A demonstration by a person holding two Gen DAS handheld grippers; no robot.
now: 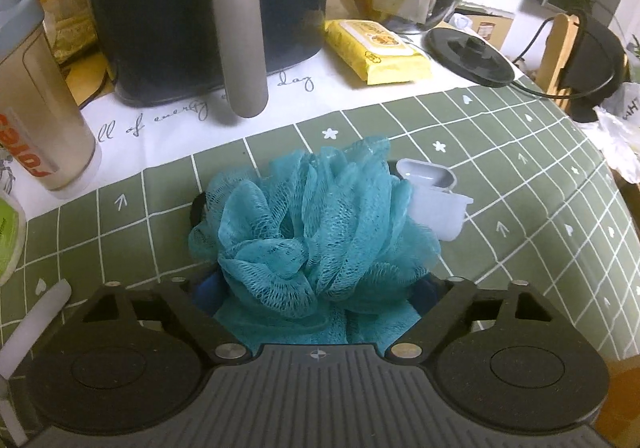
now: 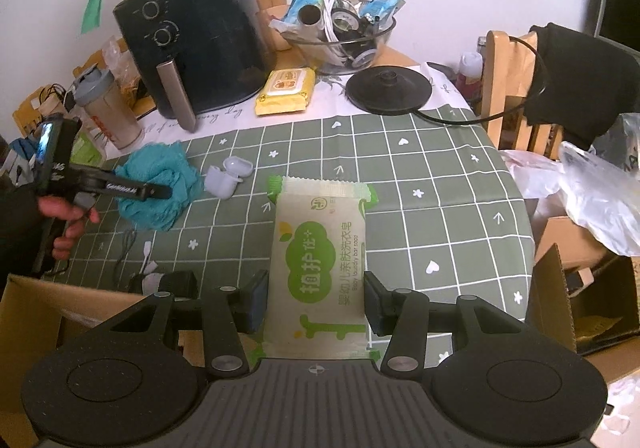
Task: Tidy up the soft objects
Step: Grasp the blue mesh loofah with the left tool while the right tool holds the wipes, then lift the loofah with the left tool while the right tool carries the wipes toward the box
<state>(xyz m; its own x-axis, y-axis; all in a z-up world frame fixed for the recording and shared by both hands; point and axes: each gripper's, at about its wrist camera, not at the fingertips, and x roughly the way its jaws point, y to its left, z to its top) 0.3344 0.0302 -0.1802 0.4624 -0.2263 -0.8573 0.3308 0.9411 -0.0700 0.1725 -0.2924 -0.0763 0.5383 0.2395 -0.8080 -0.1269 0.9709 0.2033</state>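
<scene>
A teal mesh bath pouf (image 1: 316, 224) fills the space between my left gripper's (image 1: 316, 292) fingers, which are closed against it; it rests on the green checked tablecloth (image 1: 520, 183). A pale grey silicone earbud case (image 1: 436, 195) with its lid open lies just right of the pouf. In the right wrist view the left gripper (image 2: 132, 189) grips the pouf (image 2: 160, 187) at the left, with the case (image 2: 226, 179) beside it. My right gripper (image 2: 316, 300) is shut on a white and green baby laundry soap packet (image 2: 318, 268).
A black air fryer (image 1: 208, 7), a shaker bottle (image 1: 36, 99), a yellow wipes pack (image 1: 376, 51), a kettle base (image 1: 468, 55) and a glass bowl of clutter (image 2: 340, 35) stand at the back. Cardboard boxes (image 2: 560, 296) and plastic bags (image 2: 592, 191) lie off the right edge.
</scene>
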